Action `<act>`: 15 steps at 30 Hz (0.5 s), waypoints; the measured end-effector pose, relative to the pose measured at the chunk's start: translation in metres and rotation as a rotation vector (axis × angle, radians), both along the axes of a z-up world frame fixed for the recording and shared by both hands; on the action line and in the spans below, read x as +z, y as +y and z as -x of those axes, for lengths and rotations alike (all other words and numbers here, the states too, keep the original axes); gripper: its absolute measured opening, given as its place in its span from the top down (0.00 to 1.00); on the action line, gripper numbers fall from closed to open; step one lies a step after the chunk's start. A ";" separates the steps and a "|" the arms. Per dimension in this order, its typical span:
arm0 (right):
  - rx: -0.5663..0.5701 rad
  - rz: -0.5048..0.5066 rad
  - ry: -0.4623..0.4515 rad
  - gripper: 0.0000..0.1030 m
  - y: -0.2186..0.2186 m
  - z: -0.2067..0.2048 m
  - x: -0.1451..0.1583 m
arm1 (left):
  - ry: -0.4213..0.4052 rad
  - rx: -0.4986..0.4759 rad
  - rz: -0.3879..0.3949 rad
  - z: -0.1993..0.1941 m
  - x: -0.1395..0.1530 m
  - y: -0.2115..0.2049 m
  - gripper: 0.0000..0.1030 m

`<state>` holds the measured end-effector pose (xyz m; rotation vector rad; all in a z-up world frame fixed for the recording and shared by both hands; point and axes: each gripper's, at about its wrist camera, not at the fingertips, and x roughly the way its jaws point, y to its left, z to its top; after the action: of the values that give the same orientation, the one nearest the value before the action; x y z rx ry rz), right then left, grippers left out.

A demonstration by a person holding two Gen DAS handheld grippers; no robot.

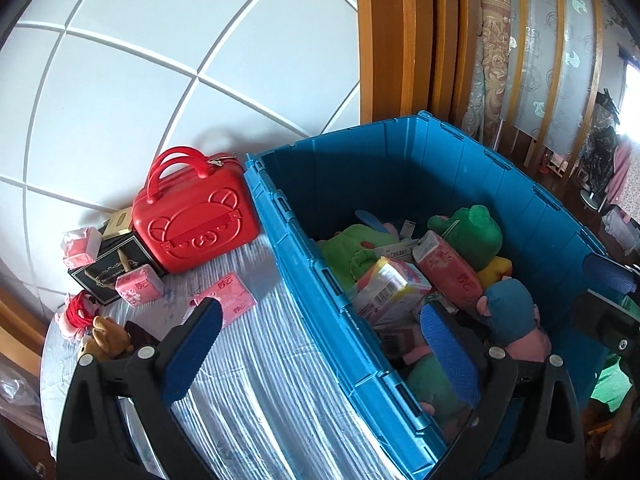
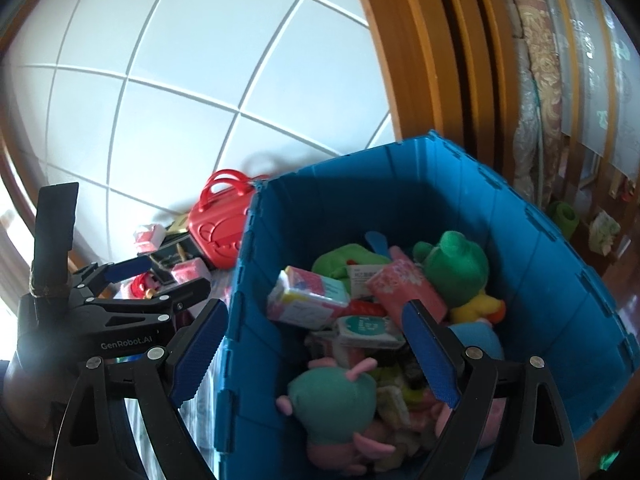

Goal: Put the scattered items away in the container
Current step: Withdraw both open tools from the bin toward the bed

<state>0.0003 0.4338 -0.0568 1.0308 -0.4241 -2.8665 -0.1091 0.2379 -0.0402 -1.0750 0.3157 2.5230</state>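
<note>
The blue bin stands on the table, filled with plush toys and packets such as a green frog and a pink packet. My left gripper is open and empty, its fingers astride the bin's near-left wall. Left of the bin lie a red case, a flat pink packet, a black box, two pink cube boxes and a brown teddy. My right gripper hangs open and empty over the bin's contents. The left gripper shows at its left.
The table wears a striped shiny cover. A white tiled wall rises behind it, and a wooden door frame stands behind the bin. A small red toy lies near the table's left edge.
</note>
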 end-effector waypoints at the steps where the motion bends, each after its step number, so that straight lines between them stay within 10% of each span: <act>1: 0.009 0.001 0.000 0.13 -0.004 0.002 0.000 | -0.001 0.010 -0.003 0.001 0.000 -0.005 0.02; 15: 0.175 -0.022 -0.011 0.09 -0.080 0.038 0.001 | -0.005 0.150 -0.010 0.017 -0.007 -0.094 0.02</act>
<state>-0.0374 0.3535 -0.0558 1.0327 -0.2884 -2.7173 -0.1258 0.1441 -0.0469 -1.1404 0.2277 2.6497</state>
